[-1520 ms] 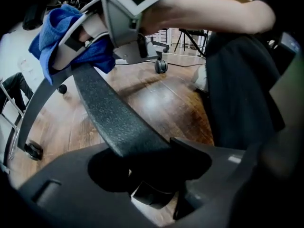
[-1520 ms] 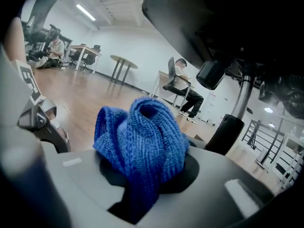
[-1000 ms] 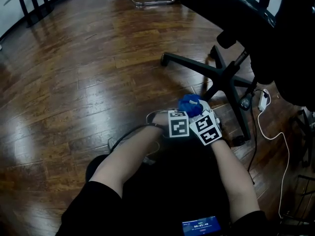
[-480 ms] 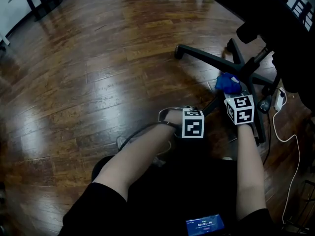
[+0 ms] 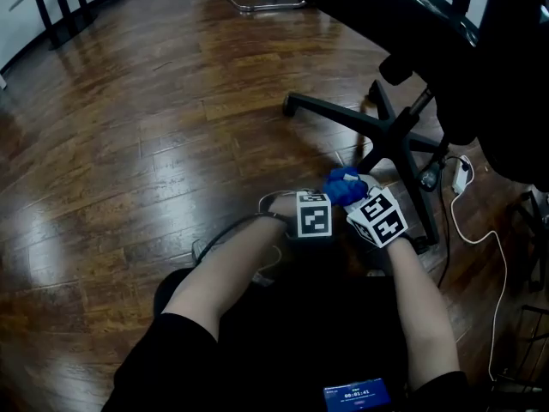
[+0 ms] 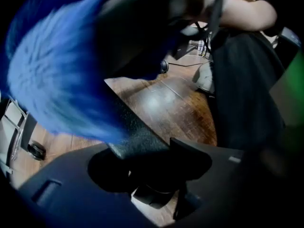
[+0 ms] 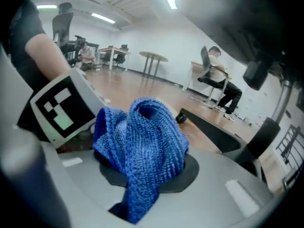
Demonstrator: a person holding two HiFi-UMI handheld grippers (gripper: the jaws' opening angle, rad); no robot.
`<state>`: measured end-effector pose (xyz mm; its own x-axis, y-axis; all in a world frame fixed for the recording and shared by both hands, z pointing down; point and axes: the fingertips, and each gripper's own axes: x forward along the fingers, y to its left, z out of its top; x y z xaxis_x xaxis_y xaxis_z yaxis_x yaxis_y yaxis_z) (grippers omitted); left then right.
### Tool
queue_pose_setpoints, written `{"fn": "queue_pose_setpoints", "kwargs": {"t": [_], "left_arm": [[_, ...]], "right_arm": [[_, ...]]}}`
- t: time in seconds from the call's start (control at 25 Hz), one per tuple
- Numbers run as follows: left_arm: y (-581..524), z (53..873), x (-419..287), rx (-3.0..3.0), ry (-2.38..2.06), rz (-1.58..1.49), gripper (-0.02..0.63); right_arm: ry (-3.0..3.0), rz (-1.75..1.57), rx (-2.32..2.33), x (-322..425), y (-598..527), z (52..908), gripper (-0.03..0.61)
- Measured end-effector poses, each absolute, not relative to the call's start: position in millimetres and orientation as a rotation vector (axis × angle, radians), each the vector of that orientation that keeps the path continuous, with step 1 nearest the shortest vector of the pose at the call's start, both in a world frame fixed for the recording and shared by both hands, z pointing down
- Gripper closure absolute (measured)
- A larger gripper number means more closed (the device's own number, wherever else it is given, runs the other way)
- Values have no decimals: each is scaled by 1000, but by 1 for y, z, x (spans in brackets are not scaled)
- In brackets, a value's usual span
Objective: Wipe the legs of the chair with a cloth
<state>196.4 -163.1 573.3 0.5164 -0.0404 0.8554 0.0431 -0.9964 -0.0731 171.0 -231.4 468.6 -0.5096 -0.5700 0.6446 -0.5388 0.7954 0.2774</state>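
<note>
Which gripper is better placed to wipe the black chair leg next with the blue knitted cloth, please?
The right. The right gripper has its jaws shut on the blue knitted cloth, close beside the black chair leg; the left gripper carries no cloth and appears clamped on that leg, steadying it.

Dim head view with window glare on floor [image 5: 51, 256] at 8 o'clock; gripper views fisheye-warped, cloth [image 6: 52, 75] blurred.
</note>
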Motion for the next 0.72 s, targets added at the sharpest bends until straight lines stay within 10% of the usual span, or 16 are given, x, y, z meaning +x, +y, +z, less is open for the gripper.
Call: {"fn": "queue_pose_setpoints", "kwargs": {"t": [0.72], "left_arm": [[-164, 573, 194, -2663, -23, -1530, 360]], "right_arm": [[-2049, -370, 726, 176, -205, 449, 502]]}}
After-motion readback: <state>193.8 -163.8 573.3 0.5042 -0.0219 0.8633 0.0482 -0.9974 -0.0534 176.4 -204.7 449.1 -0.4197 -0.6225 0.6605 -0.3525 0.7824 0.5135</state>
